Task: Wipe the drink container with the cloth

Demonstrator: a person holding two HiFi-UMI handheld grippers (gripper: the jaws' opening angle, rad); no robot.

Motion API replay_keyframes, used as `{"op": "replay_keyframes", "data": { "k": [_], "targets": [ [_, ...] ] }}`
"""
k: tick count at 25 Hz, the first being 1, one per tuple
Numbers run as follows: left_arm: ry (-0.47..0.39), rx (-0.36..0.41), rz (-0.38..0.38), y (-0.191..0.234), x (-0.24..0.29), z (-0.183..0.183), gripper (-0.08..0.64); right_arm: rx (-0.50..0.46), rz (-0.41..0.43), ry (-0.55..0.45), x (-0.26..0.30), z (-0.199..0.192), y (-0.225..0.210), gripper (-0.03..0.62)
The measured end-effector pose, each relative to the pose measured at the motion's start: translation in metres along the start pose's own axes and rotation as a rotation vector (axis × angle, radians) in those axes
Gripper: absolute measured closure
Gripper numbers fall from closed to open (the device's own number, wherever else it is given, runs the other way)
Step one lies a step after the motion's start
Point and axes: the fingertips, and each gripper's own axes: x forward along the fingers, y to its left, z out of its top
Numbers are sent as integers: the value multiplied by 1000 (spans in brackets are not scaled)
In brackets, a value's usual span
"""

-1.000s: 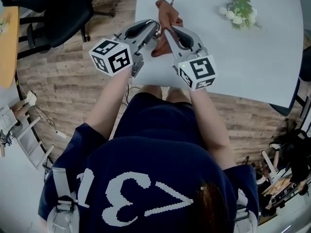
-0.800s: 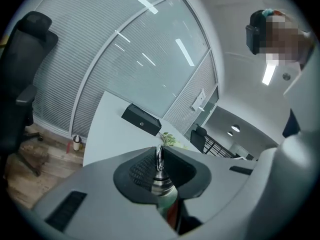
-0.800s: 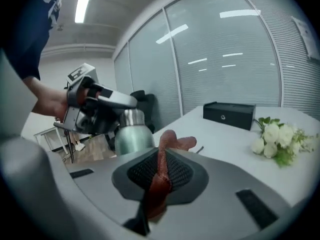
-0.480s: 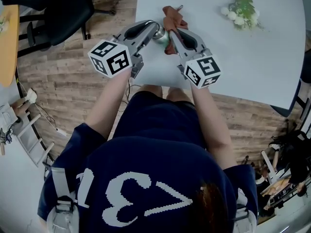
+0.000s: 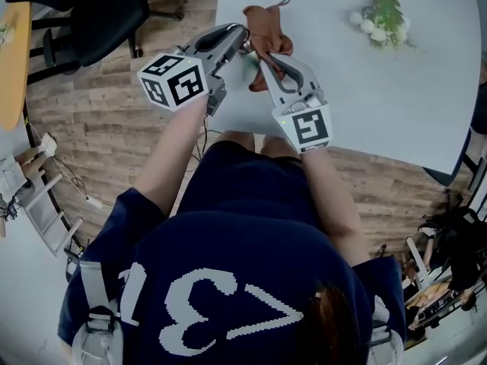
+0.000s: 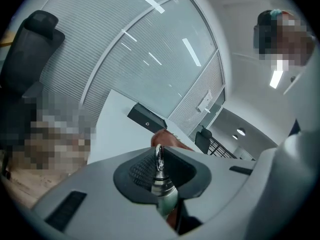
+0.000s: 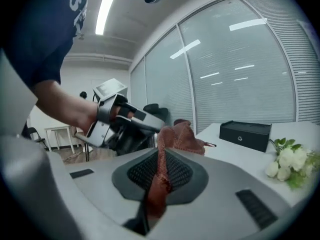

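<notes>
Above the white counter we grip the drink container in the left tool and the cloth in the right tool; a wooden floor lies beside.

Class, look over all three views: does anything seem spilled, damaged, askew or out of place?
Nothing spilled or damaged. The one oddity: a white flower sprig lies loose on its side on the table, no vase in view. The cloth and drink container are both held.
</notes>
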Motion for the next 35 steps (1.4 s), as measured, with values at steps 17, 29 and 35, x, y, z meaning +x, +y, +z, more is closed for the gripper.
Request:
{"op": "replay_keyframes", "data": {
  "k": [17,29,35],
  "targets": [
    [-24,-56,90,8,-9,-1,508,-12,64,-53,31,35,23,549],
    [-33,-92,87,8,-10,-3,508,-16,-39,205,-18,-77,1,548],
    [-21,-57,93,2,-8,-5,509,26,31,-13,10,6,20,548]
  ]
}}
